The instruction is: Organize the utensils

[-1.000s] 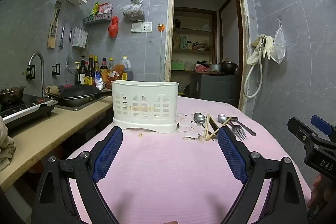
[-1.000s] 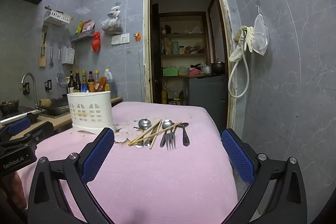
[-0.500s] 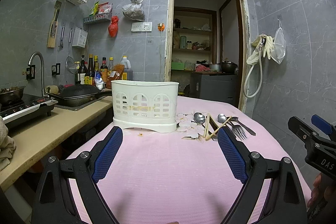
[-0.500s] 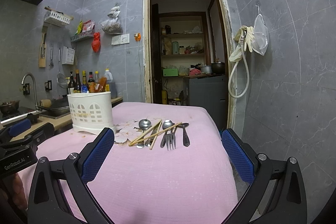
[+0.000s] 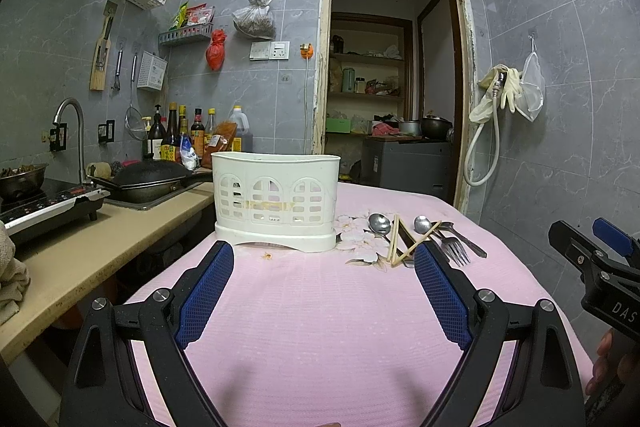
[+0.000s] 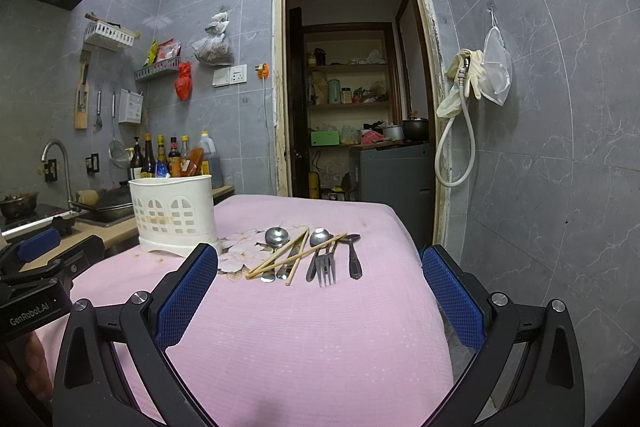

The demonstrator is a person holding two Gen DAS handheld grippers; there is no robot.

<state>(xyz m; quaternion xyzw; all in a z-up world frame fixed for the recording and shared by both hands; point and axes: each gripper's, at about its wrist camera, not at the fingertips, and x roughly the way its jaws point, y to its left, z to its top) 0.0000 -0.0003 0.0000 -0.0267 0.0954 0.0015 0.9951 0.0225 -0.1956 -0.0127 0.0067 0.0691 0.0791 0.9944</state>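
Two spoons [image 6: 277, 237], one fork [image 6: 326, 269] — four chopsticks [image 6: 298, 255], one caddy [image 6: 174, 217]

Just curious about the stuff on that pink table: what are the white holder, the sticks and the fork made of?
The white holder looks like matte moulded plastic, with arched cut-out slots. The chopsticks seem to be bare pale wood or bamboo, tan and dull. The fork looks like metal, probably stainless steel, grey with a shine like the spoons beside it.

The pink textured cloth on the table [image 6: 320, 327] bears a pale flower print [image 6: 240, 247]. The white plastic utensil holder with arched lattice cut-outs [image 5: 276, 201] stands ahead of the left tool [image 5: 324, 291], whose black arms carry blue mesh-patterned pads [image 5: 206, 291]. Silver metal cutlery [image 6: 326, 261] and tan wooden chopsticks [image 6: 292, 255] lie ahead of the right tool [image 6: 320, 291].
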